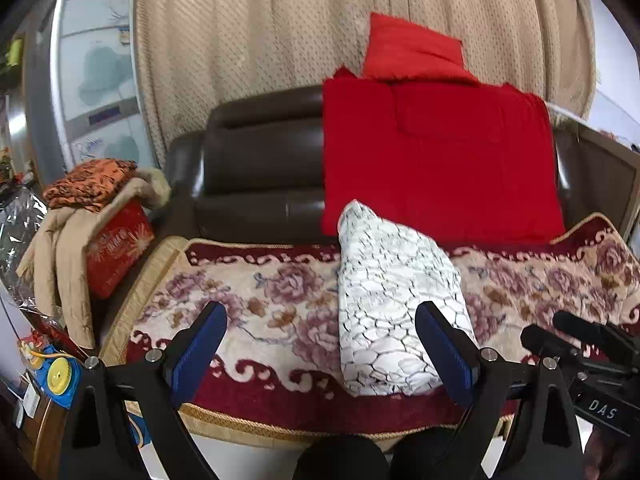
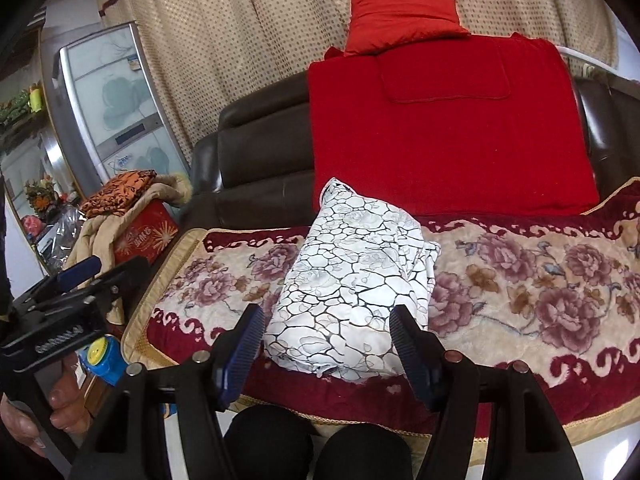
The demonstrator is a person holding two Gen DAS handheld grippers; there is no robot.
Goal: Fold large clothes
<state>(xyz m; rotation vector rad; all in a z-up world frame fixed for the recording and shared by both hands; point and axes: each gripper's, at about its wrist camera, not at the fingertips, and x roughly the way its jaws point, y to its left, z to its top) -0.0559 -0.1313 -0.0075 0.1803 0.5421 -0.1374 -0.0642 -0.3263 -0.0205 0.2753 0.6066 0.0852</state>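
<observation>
The white patterned garment (image 2: 352,280) lies already folded into a compact bundle on the floral blanket (image 2: 520,280) that covers the sofa seat, running from the front edge back toward the red throw (image 2: 440,132) draped over the backrest. Judging by that tidy shape, folding looks close to done, and the step in hand seems to be a last check or tidy. To do it well, I would bring both claws in low along the 2 long sides, pinch only the top layer where an edge sticks out, as at the loose flap on the right side in the right wrist view, and tuck it flat without dragging the bundle off the front edge. The left claw (image 1: 320,354) is spread wide, grasping nothing; its right finger overlaps the bundle's near corner, though contact cannot be judged. The right claw (image 2: 326,346) is likewise released and wide, empty, hovering with its fingers to either side of the bundle's near end, apparently short of touching it.
</observation>
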